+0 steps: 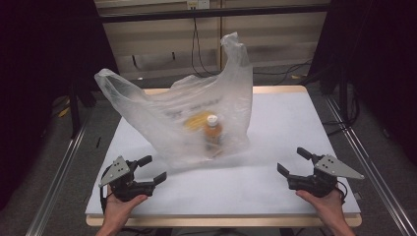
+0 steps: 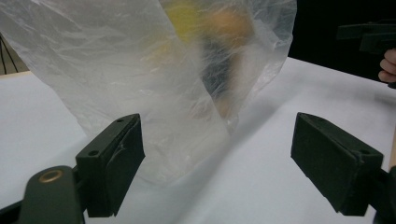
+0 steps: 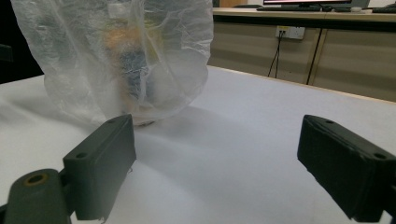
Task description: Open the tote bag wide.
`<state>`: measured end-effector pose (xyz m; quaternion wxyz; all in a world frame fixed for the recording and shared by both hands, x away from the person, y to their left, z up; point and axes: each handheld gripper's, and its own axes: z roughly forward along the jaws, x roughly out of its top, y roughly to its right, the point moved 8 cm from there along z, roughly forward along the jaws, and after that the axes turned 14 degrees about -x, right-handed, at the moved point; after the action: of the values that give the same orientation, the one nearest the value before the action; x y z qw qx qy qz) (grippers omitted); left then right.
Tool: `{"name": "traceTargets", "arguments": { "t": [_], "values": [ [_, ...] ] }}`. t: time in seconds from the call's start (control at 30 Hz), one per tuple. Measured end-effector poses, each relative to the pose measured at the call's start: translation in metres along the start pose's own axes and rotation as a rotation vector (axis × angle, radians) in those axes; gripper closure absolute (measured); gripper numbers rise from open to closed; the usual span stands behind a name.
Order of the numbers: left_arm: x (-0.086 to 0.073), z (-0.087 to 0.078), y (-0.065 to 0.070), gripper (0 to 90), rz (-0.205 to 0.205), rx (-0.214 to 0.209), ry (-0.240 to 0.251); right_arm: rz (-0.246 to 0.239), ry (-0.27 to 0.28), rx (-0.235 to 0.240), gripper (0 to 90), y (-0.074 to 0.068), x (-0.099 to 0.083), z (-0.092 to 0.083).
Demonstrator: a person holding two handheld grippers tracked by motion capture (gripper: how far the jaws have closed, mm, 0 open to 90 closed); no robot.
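The white table [image 1: 275, 128] with its pale wooden edge takes up the middle of the high view. 1 thing rests directly on it: a translucent plastic bag [image 1: 162, 113], standing puffed up at the centre left of the frame. A bare white top runs along the lower and right parts.

The left gripper [image 1: 151, 169], held in the left hand [image 1: 119, 209], has its jaws spread wide and empty. The right gripper [image 1: 294, 161], held in the right hand [image 1: 327, 204], likewise stands wide and empty.
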<state>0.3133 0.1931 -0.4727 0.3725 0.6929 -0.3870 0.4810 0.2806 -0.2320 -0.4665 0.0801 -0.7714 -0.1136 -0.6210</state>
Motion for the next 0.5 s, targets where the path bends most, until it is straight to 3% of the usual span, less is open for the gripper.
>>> {"name": "traceTargets", "arguments": {
  "t": [0.03,0.07,0.13,0.17,0.2,0.23,0.37,0.43,0.47,0.5],
  "values": [
    [0.001,0.002,0.002,16.1,-0.019,0.002,0.018,-0.004,-0.004,-0.003,12.0,0.000,0.000,0.000],
    [0.002,0.004,0.003,11.8,-0.010,0.011,0.022,-0.009,-0.009,-0.011,13.7,-0.001,0.000,0.000],
    [0.003,0.006,0.004,11.9,-0.001,-0.003,0.007,-0.010,-0.017,-0.008,16.1,-0.002,0.000,0.000],
    [0.004,0.010,0.006,11.8,-0.029,-0.014,0.002,-0.018,-0.017,0.001,17.5,-0.002,0.000,0.000],
    [0.004,0.010,0.006,12.3,-0.029,-0.014,0.002,-0.013,-0.020,0.000,17.7,-0.003,0.001,0.001],
    [0.003,0.012,0.008,14.8,-0.020,-0.052,-0.023,-0.014,-0.018,0.013,20.2,-0.004,0.001,0.001],
    [0.004,0.015,0.010,17.9,-0.039,-0.084,-0.031,-0.022,-0.020,0.062,26.6,-0.012,0.003,0.003],
    [0.007,0.016,0.012,26.6,-0.019,-0.097,-0.023,-0.021,-0.029,0.104,32.3,-0.018,0.005,0.005],
    [0.008,0.016,0.013,29.1,-0.029,-0.115,-0.031,-0.018,-0.038,0.123,33.8,-0.020,0.006,0.006],
    [0.008,0.016,0.014,38.2,-0.035,-0.134,-0.041,-0.012,-0.044,0.139,37.7,-0.022,0.006,0.008]
  ]
}}
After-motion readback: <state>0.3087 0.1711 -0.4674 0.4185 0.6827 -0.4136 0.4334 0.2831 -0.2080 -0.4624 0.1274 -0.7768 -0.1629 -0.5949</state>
